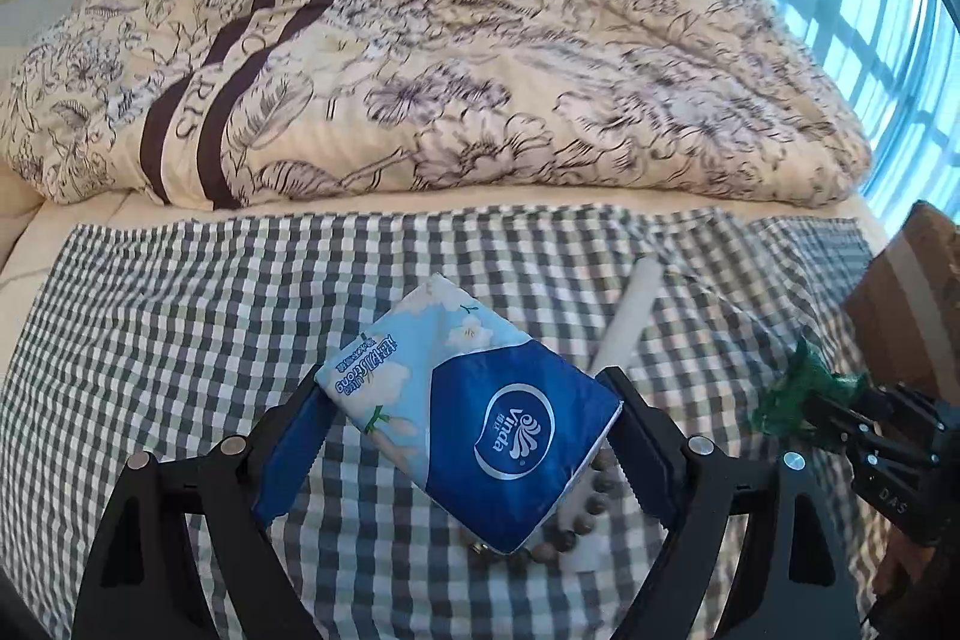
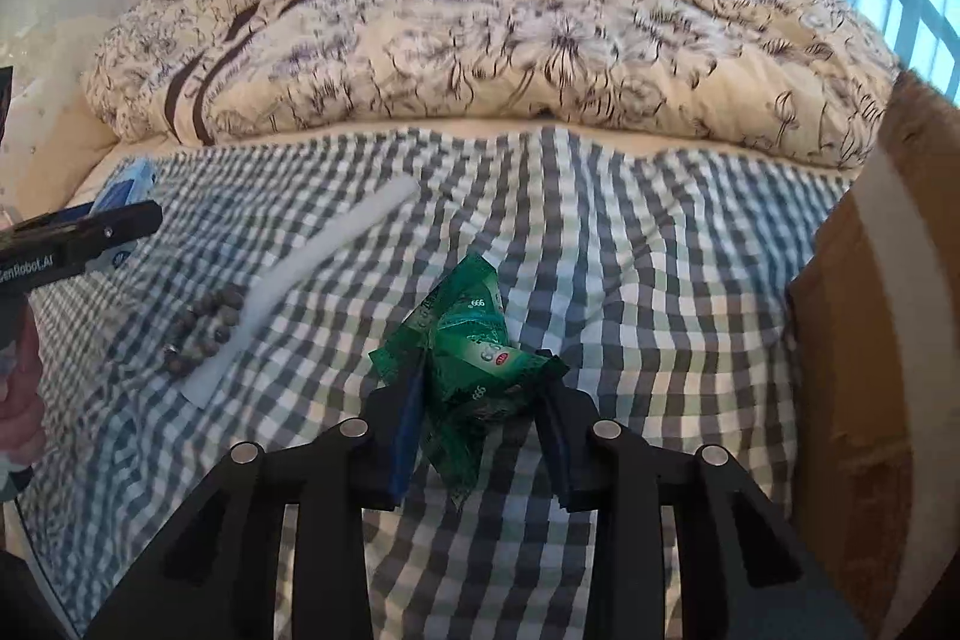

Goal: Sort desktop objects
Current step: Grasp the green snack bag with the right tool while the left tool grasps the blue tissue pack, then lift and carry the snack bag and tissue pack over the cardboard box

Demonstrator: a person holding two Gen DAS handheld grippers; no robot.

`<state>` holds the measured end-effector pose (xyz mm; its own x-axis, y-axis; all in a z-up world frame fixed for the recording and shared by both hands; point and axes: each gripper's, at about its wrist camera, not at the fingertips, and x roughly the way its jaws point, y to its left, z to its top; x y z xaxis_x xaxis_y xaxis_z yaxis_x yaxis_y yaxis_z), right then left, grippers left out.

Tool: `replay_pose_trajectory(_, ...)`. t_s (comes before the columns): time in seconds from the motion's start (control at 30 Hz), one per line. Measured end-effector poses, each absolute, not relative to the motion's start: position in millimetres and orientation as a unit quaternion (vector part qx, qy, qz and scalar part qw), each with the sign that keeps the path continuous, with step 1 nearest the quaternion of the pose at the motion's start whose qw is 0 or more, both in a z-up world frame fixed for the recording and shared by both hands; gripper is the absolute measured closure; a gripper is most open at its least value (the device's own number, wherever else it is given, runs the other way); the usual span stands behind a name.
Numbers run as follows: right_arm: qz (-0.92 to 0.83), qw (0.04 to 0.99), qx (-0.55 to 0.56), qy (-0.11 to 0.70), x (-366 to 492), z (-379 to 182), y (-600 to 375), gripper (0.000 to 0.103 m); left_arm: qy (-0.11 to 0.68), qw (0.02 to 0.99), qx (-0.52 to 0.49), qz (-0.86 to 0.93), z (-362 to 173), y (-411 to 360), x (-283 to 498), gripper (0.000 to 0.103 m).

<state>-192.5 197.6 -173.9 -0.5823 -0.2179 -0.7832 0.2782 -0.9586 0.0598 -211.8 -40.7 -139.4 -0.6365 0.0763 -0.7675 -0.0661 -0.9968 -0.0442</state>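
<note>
Clamping a blue tissue pack (image 1: 474, 418) in the left gripper (image 1: 468, 436), right gripper (image 2: 480, 388) pinching a green wrapper (image 2: 474, 346)

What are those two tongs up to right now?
Left tongs shut on tissue pack. Right tongs shut on green wrapper. Bead bracelet, white stick left on cloth.

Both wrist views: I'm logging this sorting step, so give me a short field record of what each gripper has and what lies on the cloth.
surface: checked cloth spread on a bed
left gripper: shut on the blue tissue pack, held above the cloth
right gripper: shut on the crumpled green wrapper
loose on cloth: white stick; bead bracelet beside it
behind: floral quilt
right edge: cardboard box
</note>
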Motion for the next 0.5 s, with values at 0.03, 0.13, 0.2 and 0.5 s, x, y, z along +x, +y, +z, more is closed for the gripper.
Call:
replay_pose_trajectory(0.03,-0.891,0.137,0.431,0.038,-190.3,-170.2,197.4,0.069,-0.004,0.041,-0.420,0.907,-134.5,-39.1,-208.9,0.015)
replay_pose_trajectory(0.13,-0.897,0.134,0.419,0.037,-183.8,-158.1,199.6,0.069,0.000,0.043,-0.407,0.912,-121.0,-34.3,-201.6,0.015)
replay_pose_trajectory(0.2,-0.900,0.134,0.413,0.032,-180.1,-151.6,203.4,0.069,0.000,0.046,-0.400,0.915,-111.9,-31.1,-196.7,0.015)
replay_pose_trajectory(0.5,-0.922,0.135,0.364,0.008,-159.7,-103.7,215.0,0.070,0.010,0.063,-0.362,0.930,-72.7,-11.6,-173.1,0.015)
